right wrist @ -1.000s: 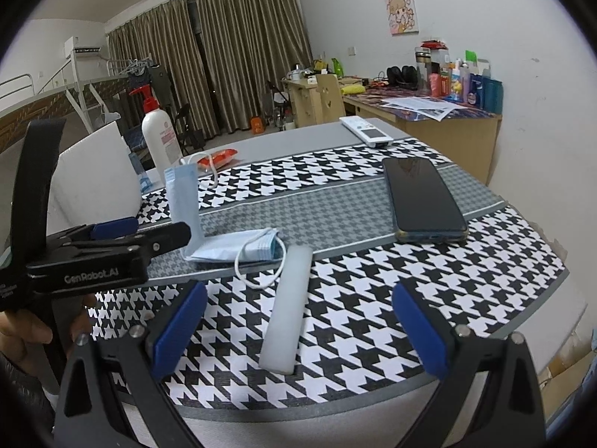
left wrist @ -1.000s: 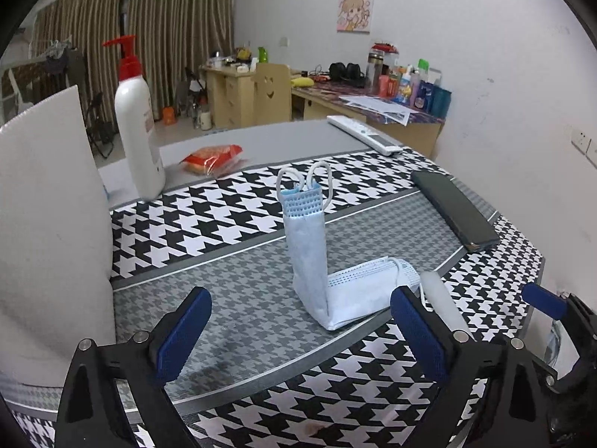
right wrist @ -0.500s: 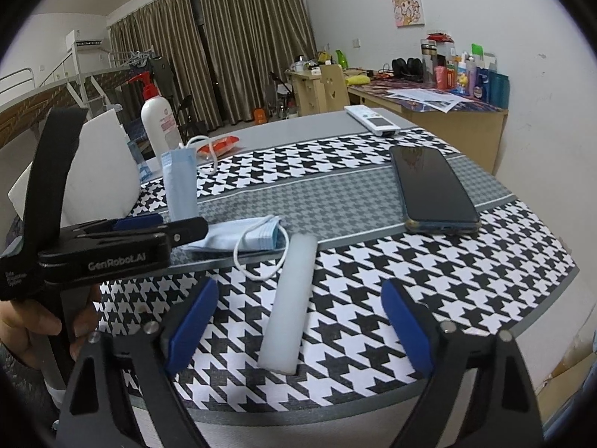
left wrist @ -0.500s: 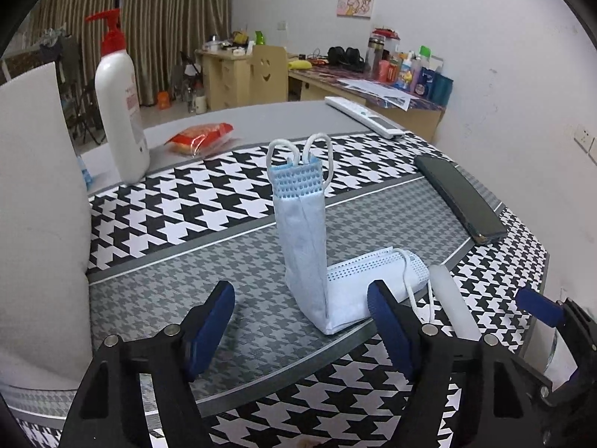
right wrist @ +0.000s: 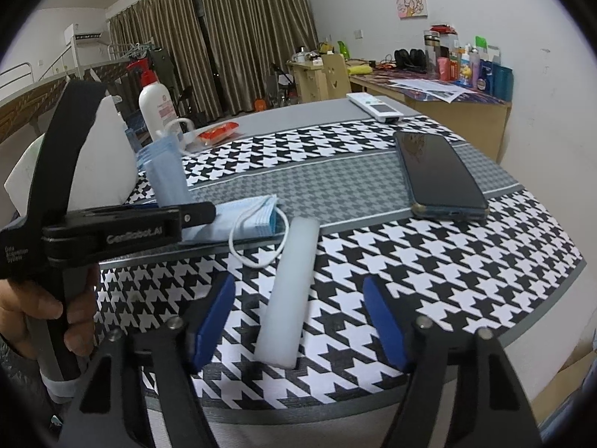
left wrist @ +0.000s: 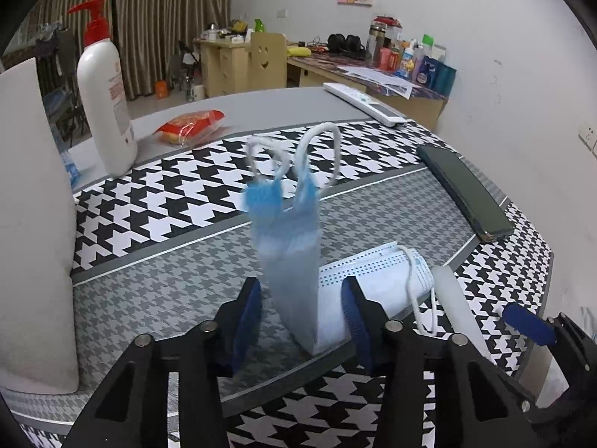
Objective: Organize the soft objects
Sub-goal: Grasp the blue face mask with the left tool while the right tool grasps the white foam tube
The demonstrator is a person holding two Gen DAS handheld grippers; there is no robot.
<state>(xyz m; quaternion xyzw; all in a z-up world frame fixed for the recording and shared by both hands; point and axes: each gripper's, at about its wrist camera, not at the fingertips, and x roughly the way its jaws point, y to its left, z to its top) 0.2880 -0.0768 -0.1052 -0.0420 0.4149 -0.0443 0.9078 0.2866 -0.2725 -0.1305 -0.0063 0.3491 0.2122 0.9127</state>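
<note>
1. The left gripper (left wrist: 300,311) had its fingers (left wrist: 248,311) closing, narrow around the folded face mask (left wrist: 294,261) at lower centre, not yet pressing it.
2. The right gripper (right wrist: 298,317) had its fingers (right wrist: 214,317) closing too, still wide, straddling the white silicone strip (right wrist: 289,295).
3. A phone (right wrist: 436,175) lay farther right on the bench (right wrist: 429,272).

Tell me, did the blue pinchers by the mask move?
Yes. The left gripper has just been closing: its pads, once far either side of the face mask, now flank its upright half, which sits between them, apparently untouched.

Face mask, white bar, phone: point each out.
face mask (left wrist: 373,280): left wrist view, its flat folded half.
white bar (right wrist: 289,295): right wrist view, mid-length.
phone (right wrist: 436,173): right wrist view, dark screen.
</note>
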